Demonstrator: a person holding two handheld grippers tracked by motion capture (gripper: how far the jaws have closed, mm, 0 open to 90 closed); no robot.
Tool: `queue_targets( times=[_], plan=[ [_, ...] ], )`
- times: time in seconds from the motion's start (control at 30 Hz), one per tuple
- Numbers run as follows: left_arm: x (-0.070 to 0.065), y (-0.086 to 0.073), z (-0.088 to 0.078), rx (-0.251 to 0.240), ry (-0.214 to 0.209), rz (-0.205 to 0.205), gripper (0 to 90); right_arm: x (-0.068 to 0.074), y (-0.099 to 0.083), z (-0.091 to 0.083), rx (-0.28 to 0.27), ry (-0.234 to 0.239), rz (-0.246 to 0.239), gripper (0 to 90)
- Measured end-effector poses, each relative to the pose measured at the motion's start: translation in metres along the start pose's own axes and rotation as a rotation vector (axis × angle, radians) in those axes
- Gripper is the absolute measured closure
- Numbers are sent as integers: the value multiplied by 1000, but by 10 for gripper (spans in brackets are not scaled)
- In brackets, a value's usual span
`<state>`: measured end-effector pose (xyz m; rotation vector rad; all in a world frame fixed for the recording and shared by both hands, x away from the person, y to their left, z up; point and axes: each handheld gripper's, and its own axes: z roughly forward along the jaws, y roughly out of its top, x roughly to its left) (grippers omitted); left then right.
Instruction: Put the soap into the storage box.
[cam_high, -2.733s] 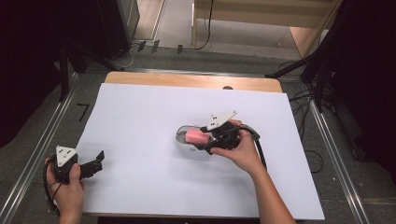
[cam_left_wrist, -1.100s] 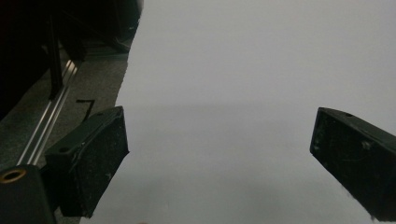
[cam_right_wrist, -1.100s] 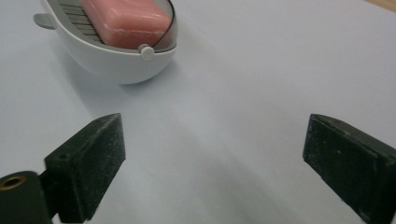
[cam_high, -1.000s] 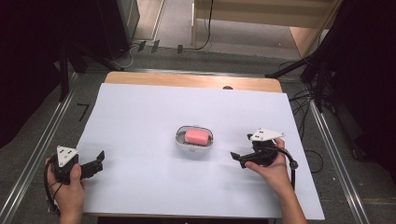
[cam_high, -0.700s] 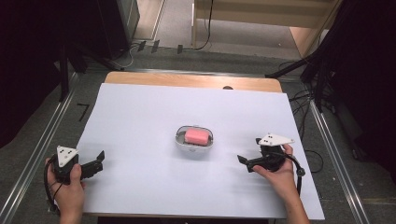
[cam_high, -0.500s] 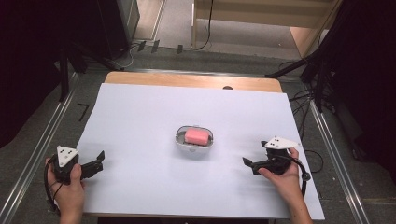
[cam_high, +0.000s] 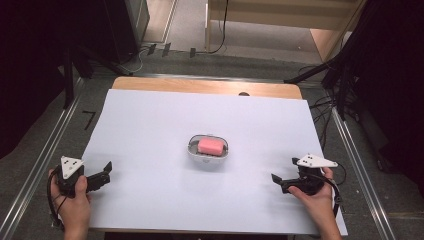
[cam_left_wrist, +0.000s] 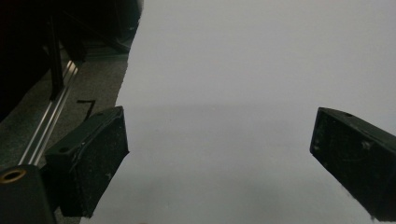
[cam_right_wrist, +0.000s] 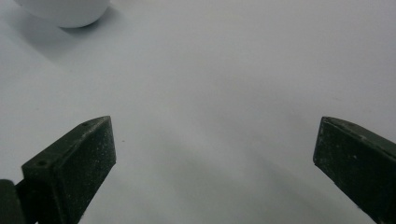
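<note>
Soap dish sits between left gripper and right gripper, both wide.

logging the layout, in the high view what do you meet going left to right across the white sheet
left tool → white dish holding the pink soap → right tool

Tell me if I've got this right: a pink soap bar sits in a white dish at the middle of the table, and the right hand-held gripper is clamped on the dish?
Not quite. The pink soap bar does sit in the white dish mid-table, but the right hand-held gripper is not clamped on it. The high view shows it well apart, near the table's right edge, and the right gripper view shows its jaws wide open.
</note>
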<state>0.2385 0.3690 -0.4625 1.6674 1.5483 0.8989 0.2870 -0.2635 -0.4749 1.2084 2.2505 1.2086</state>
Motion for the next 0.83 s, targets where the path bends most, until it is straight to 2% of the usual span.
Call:
queue_targets(
  times=[0.57,0.67,0.77,0.83],
  plan=[
    [0,0,0,-3,1,1,43,-19,-28,-30,3,-74,47,0],
    [0,0,0,-1,1,0,43,-22,-35,-38,-12,-93,61,0],
    [-1,0,0,-1,2,0,43,-24,-40,-44,-44,-98,96,0],
    [-1,0,0,3,4,2,43,-24,-40,-44,-54,-110,91,0]
  ],
)
